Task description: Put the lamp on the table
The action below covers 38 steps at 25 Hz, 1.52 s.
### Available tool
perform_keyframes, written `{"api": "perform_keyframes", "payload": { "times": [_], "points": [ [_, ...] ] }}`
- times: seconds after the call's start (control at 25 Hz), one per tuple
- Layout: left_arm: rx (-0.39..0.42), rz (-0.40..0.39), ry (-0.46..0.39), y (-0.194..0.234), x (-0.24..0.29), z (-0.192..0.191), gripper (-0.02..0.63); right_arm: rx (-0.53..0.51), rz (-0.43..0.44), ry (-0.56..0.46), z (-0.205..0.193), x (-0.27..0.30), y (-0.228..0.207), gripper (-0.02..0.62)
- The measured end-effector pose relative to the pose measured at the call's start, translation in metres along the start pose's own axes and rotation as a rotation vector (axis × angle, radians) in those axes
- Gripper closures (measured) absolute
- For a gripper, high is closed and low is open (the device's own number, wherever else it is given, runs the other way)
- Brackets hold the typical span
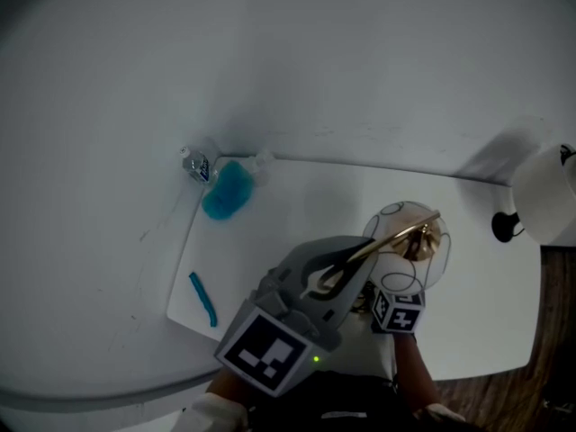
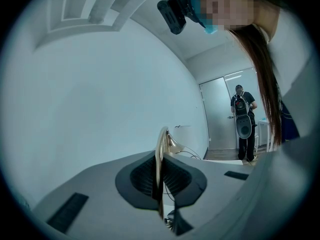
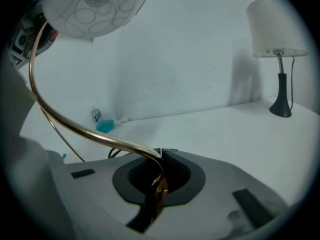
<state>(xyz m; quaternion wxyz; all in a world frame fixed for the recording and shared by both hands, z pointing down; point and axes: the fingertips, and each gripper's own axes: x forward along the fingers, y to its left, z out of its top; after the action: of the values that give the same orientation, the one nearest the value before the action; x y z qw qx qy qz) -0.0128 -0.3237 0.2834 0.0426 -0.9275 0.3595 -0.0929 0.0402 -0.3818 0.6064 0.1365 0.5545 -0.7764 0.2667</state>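
from above, the left claw (image 1: 337, 274) is clamped on the thin gold stem (image 1: 396, 238) of the lamp (image 1: 407, 244). the round white shade (image 1: 409, 259) with its ring pattern sits just past the claw's tips. the right claw (image 1: 392, 302) is right beside it, tucked under the shade. both are over the white tabletop (image 1: 306, 207). a small blue object (image 1: 228, 192) lies well beyond the left claw, by the wall, and a blue strip (image 1: 203, 299) lies off to its left. a second lamp (image 1: 543, 196) with a white shade stands well off to the right of the right claw.

in the left gripper view the jaws are pressed together on the gold stem, which runs upright between the dark pads. a person (image 2: 243, 118) stands far beyond, by a door.

in the right gripper view the jaws are closed on the stem's lower end. from there the stem arcs up and to the left to the shade overhead. the lamp's base can't be made out.
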Motion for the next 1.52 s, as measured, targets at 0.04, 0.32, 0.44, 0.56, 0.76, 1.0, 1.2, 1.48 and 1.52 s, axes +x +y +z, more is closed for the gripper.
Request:
{"api": "perform_keyframes", "payload": {
  "times": [0.04,0.32,0.44,0.56,0.76,1.0,1.2,1.48,1.52],
  "points": [
    [0.001,0.002,0.002,0.0001,0.0002,-0.0004,0.601,0.0,0.001,0.001,-0.0001,0.0003,0.0001,0.588],
    [0.006,0.009,0.013,-0.0001,-0.0003,-0.0015,0.601,0.004,0.009,0.01,-0.0022,0.0011,0.0002,0.588],
    [0.004,0.011,0.015,0.0003,-0.0006,-0.0012,0.601,0.007,0.008,0.013,-0.0028,0.0013,0.0001,0.588],
    [0.001,0.014,0.011,0.0005,-0.0007,-0.0006,0.601,0.007,0.008,0.014,-0.0026,0.0012,0.0004,0.588],
    [-0.002,0.019,0.005,-0.0002,-0.0011,-0.0008,0.601,-0.004,0.012,0.008,-0.0017,0.0008,0.0007,0.586],
    [-0.012,0.007,-0.001,-0.0004,-0.0005,-0.0003,0.601,-0.006,0.019,0.009,-0.0016,0.0017,0.0012,0.586],
    [-0.022,-0.008,0.005,-0.0012,-0.0006,-0.0009,0.601,-0.01,0.019,0.009,-0.0015,0.0014,0.0013,0.586],
    [-0.016,-0.012,0.013,-0.0012,-0.0002,-0.0014,0.601,-0.013,0.016,0.016,-0.0024,0.0016,0.0011,0.584],
    [-0.015,-0.013,0.013,-0.0011,-0.0003,-0.0012,0.601,-0.013,0.014,0.015,-0.0022,0.0015,0.0012,0.584]
  ]
}}
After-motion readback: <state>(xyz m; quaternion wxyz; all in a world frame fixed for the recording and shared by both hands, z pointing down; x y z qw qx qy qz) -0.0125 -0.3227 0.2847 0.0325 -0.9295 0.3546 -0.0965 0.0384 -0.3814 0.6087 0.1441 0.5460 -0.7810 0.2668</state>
